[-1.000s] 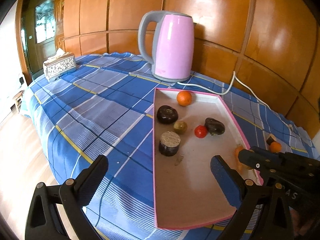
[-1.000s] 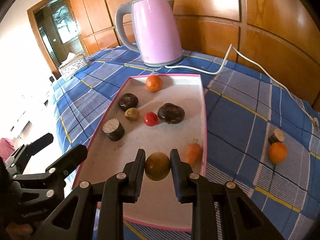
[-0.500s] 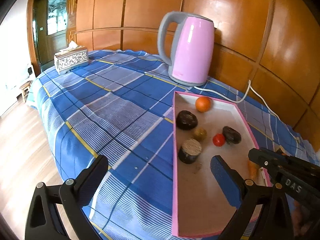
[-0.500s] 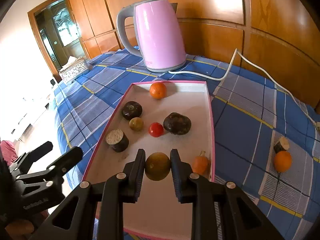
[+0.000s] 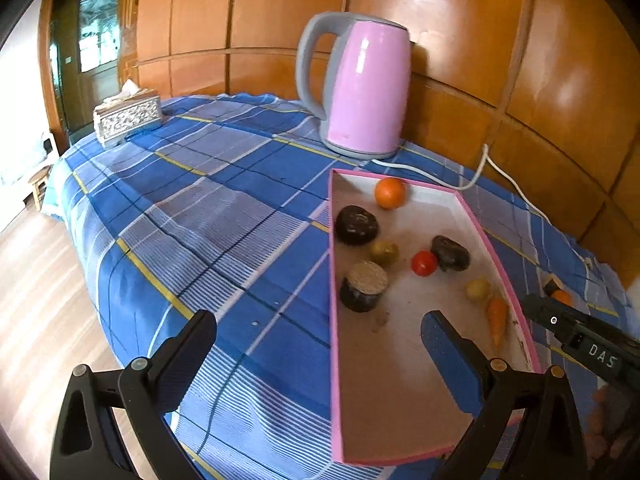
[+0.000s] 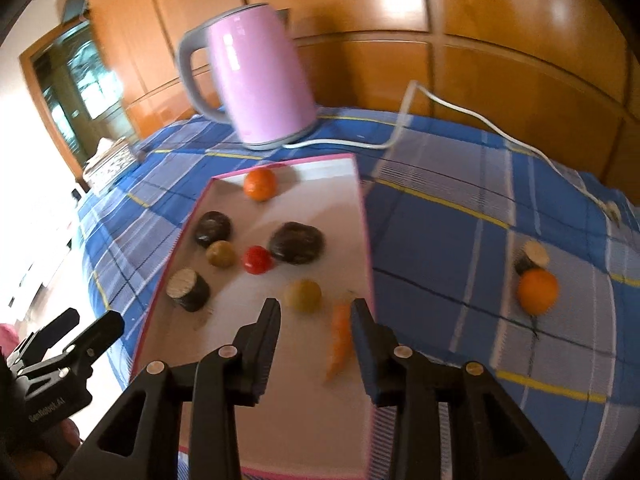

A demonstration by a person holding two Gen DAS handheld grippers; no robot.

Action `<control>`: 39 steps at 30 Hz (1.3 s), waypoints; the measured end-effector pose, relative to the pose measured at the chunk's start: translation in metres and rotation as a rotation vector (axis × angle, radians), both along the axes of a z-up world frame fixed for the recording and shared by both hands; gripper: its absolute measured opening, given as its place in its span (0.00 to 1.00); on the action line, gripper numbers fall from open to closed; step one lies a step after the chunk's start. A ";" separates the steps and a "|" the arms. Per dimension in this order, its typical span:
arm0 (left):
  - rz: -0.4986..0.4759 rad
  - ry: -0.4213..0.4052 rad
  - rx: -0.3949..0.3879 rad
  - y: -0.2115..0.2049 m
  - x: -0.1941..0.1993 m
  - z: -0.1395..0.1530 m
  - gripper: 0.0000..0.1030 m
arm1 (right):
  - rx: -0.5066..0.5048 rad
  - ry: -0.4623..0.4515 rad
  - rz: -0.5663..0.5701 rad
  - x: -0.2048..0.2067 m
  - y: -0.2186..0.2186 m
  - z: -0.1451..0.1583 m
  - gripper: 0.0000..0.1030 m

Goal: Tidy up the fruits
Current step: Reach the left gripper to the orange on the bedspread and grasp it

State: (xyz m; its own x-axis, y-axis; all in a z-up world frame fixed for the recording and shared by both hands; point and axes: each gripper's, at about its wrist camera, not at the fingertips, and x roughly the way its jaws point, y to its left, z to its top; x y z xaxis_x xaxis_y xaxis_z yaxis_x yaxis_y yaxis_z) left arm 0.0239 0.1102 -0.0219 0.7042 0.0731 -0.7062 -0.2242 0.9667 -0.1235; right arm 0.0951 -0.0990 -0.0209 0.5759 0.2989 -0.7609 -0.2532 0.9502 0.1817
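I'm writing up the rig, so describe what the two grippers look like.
Both are matte black plastic. The left gripper has two angular arms with triangular cut-outs and silver pivot pins; its jaws carry ribbed pads, one showing blue. The right gripper is built the same way, with blue pad edges too. White lettering, "DAS", marks its side in the left view. No cables or sleeves show.

My right gripper [image 6: 314,310] has just been opening, jaws now parted and empty over the pink tray [image 6: 362,216], the yellow-green fruit [image 6: 303,295] lying free at twelve o'clock of the fingertips, carrot [image 6: 339,336] at three.
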 end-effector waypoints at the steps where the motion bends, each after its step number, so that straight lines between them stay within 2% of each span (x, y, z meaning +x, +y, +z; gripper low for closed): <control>1: -0.010 -0.001 0.002 -0.003 0.000 0.001 1.00 | 0.002 -0.001 -0.015 -0.003 -0.005 0.000 0.35; 17: -0.214 -0.012 0.039 -0.058 -0.006 0.012 1.00 | -0.057 -0.078 -0.171 -0.044 -0.055 0.008 0.48; 27: -0.389 -0.021 0.071 -0.108 -0.010 0.013 1.00 | -0.068 -0.076 -0.328 -0.059 -0.101 -0.002 0.49; 33: -0.538 -0.024 0.061 -0.141 -0.007 0.016 1.00 | -0.088 -0.071 -0.417 -0.066 -0.127 -0.007 0.49; 36: -0.620 0.017 0.053 -0.157 -0.002 0.017 1.00 | -0.085 -0.061 -0.459 -0.069 -0.140 -0.011 0.49; 39: -0.632 0.039 0.072 -0.171 0.004 0.017 1.00 | -0.085 -0.062 -0.499 -0.073 -0.153 -0.011 0.49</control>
